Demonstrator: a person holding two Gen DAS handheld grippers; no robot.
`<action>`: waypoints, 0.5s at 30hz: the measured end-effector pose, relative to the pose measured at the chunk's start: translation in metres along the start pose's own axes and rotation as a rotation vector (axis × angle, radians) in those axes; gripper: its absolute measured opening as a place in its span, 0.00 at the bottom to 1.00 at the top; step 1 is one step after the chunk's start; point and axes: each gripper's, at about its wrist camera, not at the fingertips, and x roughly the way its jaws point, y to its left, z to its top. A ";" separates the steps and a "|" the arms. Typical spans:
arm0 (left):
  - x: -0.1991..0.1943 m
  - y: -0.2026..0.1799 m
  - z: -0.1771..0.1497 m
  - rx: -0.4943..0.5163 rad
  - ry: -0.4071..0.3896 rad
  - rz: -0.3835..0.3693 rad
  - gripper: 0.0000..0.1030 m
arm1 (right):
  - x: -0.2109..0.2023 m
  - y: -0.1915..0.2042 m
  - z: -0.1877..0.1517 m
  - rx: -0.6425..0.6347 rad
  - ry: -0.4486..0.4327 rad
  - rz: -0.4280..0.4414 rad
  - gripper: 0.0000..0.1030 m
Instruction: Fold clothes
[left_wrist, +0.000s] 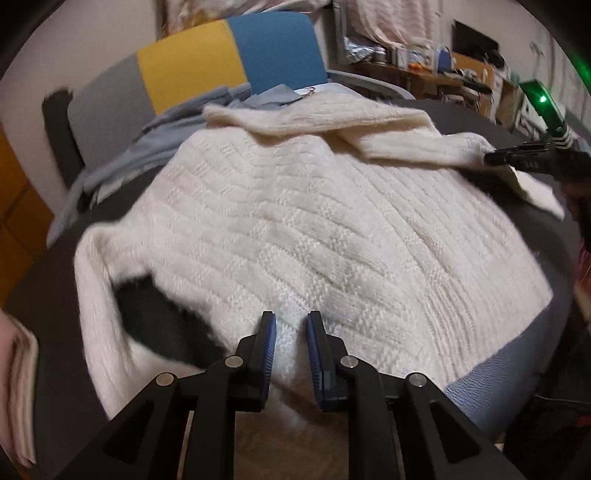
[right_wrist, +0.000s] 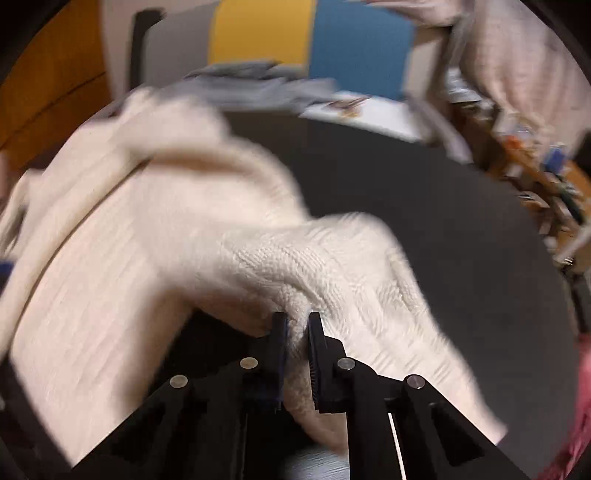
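Note:
A cream cable-knit sweater lies spread over a dark round table, with one sleeve folded across its far side. At the near hem my left gripper has its blue pads closed on a ridge of the knit. My right gripper shows at the right edge of the left wrist view, holding the sweater's far right corner. In the blurred right wrist view the right gripper pinches a bunched fold of the sweater above the table.
A chair with grey, yellow and blue back panels stands behind the table. Blue-grey clothes are heaped on the table's far left edge. Folded pale cloth sits at the near left. A cluttered desk is at the back right.

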 end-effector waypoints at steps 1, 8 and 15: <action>-0.001 0.004 -0.002 -0.024 0.001 -0.016 0.16 | 0.001 -0.009 0.004 0.018 -0.004 -0.024 0.10; -0.015 0.015 -0.015 -0.072 0.014 -0.084 0.16 | 0.044 -0.083 0.006 0.151 0.123 -0.142 0.14; -0.029 0.043 0.003 -0.076 -0.040 -0.034 0.16 | -0.028 -0.031 0.011 0.155 -0.137 -0.033 0.38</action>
